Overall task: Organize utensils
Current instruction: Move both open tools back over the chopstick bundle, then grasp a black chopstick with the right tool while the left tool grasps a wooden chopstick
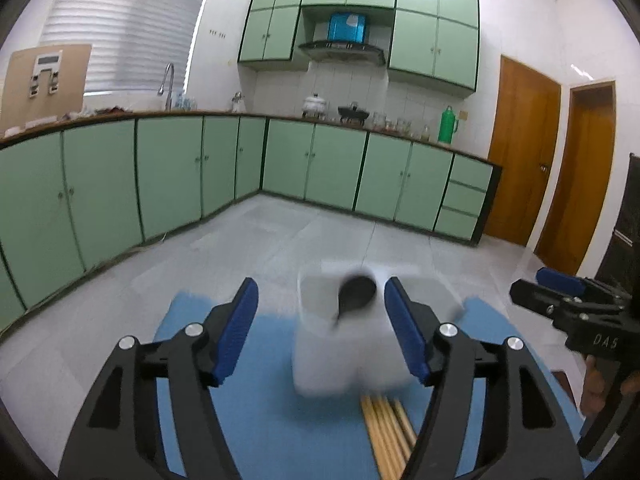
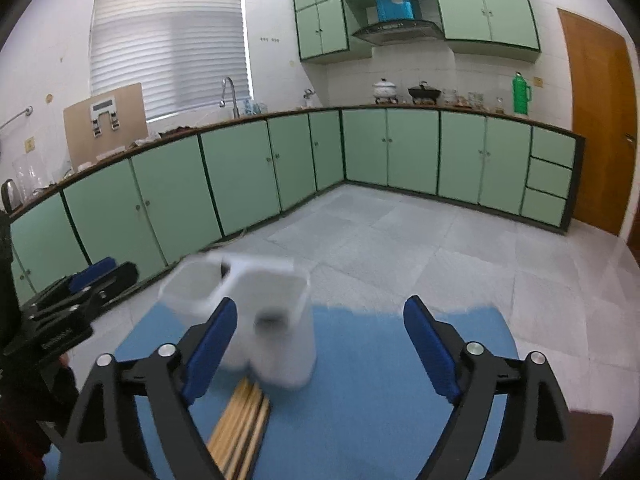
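A white multi-compartment utensil holder (image 1: 340,344) stands on a blue mat (image 1: 260,420), blurred; a dark utensil head (image 1: 356,294) sticks out of one compartment. Several wooden chopsticks (image 1: 388,436) lie on the mat just in front of the holder. My left gripper (image 1: 320,332) is open and empty, its blue pads (image 1: 236,328) either side of the holder. In the right wrist view the holder (image 2: 276,320) and chopsticks (image 2: 240,428) lie left of centre. My right gripper (image 2: 320,352) is open and empty, above the mat (image 2: 360,400).
The right gripper shows at the right edge of the left wrist view (image 1: 576,304); the left gripper shows at the left edge of the right wrist view (image 2: 76,292). Beyond the mat are grey floor tiles (image 2: 400,240) and green kitchen cabinets (image 1: 160,172).
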Available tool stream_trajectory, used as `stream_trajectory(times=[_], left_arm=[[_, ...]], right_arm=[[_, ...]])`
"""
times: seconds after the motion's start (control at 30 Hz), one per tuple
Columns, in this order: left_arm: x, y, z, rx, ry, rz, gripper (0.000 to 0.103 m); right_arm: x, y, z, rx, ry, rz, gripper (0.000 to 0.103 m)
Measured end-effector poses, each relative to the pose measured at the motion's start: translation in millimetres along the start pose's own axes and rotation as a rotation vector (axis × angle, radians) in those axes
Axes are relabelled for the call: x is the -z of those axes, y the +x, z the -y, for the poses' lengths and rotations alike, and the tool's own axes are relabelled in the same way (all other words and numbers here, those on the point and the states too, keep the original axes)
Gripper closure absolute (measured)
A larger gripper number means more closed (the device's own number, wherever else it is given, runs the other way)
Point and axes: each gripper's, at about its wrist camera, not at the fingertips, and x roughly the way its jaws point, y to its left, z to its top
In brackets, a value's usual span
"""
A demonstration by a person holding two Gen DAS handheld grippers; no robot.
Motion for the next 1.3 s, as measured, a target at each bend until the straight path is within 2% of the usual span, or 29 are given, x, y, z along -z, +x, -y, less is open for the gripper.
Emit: stream_trajectory(times=[0.17,0.3,0.4,0.5,0.67,0.83,0.97,1.2,1.3], left_arm=[[54.8,-36.2,8.2,-0.026,0.036,-0.121,0.036],[98.8,-55.8,13.7,-0.029,0.055,-0.235,0.035],[125.4,-65.0,14.2,-0.060,0.077,-0.288,0.035],[138.8,-73.2,11.5,-0.076,0.078,-0.315,0.035],[151.9,-78.1,10.7,-0.095,0.092,-0.359,0.035],[158.4,-80.2,9.1,-0.101,0.101,-0.391,0.035],[162.4,-77.4,12.1,-0.098,0.107,-0.408,0.035],[165.5,-75.2,19.1,-0.093,0.128,-0.427,0.032],[165.6,-75.3,22.0,-0.091,0.133,-0.432,0.032]], right_arm=[[64.8,-35.8,-1.1,0.003,0.095,-0.098,0.017],[110.5,-51.5,-9.3,0.033,0.089,-0.178,0.017],[138.8,-60.9,-15.7,0.037,0.103,-0.238,0.018],[155.9,-65.3,-22.6,0.021,0.099,-0.284,0.022],[174.4,-67.4,-34.1,0.001,0.071,-0.329,0.030],[187.9,-67.2,-45.4,-0.016,0.033,-0.371,0.032],[190.7,-68.5,-49.8,0.009,-0.007,-0.368,0.034],[189.2,-74.9,-33.0,0.083,0.021,-0.357,0.035],[190.2,-77.4,-31.3,0.052,0.030,-0.359,0.040]])
